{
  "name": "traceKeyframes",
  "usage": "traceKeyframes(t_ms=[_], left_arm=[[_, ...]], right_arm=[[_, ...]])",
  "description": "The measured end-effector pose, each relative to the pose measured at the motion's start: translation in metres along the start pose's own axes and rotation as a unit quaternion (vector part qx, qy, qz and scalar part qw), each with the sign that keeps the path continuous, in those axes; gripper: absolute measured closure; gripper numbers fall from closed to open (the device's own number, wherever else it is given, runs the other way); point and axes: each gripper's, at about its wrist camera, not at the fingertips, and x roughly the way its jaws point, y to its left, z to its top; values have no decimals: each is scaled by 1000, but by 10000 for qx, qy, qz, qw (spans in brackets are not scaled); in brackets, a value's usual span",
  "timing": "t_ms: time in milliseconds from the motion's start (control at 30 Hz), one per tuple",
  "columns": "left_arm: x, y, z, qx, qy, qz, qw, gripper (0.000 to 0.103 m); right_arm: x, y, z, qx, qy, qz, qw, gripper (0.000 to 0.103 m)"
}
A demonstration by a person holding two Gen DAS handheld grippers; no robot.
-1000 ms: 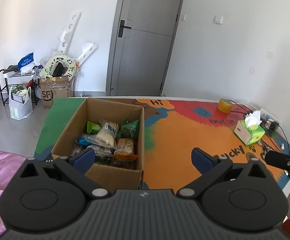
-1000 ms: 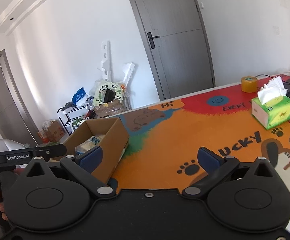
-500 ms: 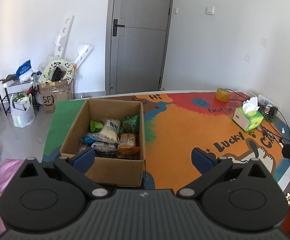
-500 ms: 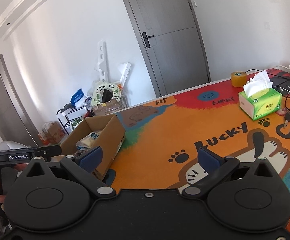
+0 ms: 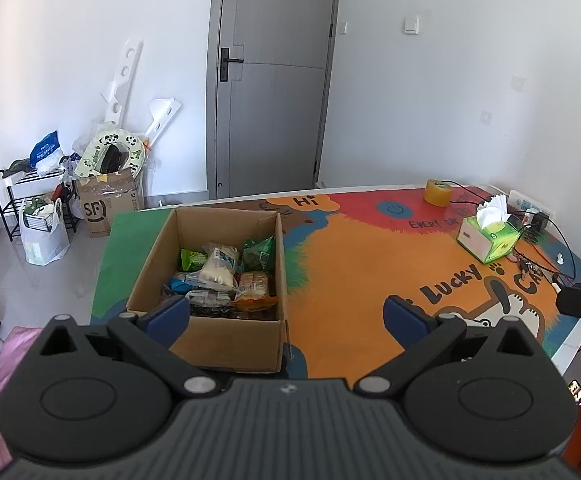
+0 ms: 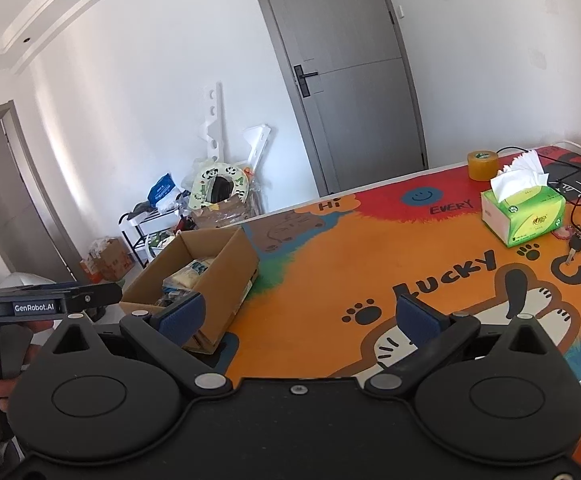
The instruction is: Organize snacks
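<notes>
The snacks (image 5: 226, 276) lay heaped inside the open cardboard box (image 5: 226, 344), filling its lower part and well below its rim. They were probably light, crinkly film packets, soft and easily crushed, and their glossy wrap looked likely to slip between hard pads; a pinch across a packet's sealed edge or a flat end seemed the safest hold, with a gentle squeeze for the pale bread-like one. The packets were mixed: green bags toward the far wall of the box, a whitish clear-wrapped roll (image 5: 220, 266) in the middle, an orange-edged pack of biscuit-like pieces (image 5: 253, 286) against the box's right wall, and blue and dark wrappers nearer the front wall, too jumbled to count. The left gripper (image 5: 286, 312) hovered above the front of the box, jaws spread wide and holding nothing. The right gripper (image 6: 298, 314) hung off to the right of the box, above the printed mat, likewise wide and empty.
</notes>
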Motion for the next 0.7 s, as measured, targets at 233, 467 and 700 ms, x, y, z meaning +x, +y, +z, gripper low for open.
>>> traceKeyframes(t_ms=[233, 467, 700], left_arm=[[-1, 2, 0, -4, 6, 17, 10000, 1], [-2, 4, 1, -3, 16, 3, 10000, 1], [-3, 4, -1, 13, 29, -9, 10000, 1]], right_arm=[[2, 6, -1, -95, 81, 48, 9999, 0], [3, 7, -1, -127, 114, 53, 9998, 0], [2, 7, -1, -137, 121, 29, 9998, 0]])
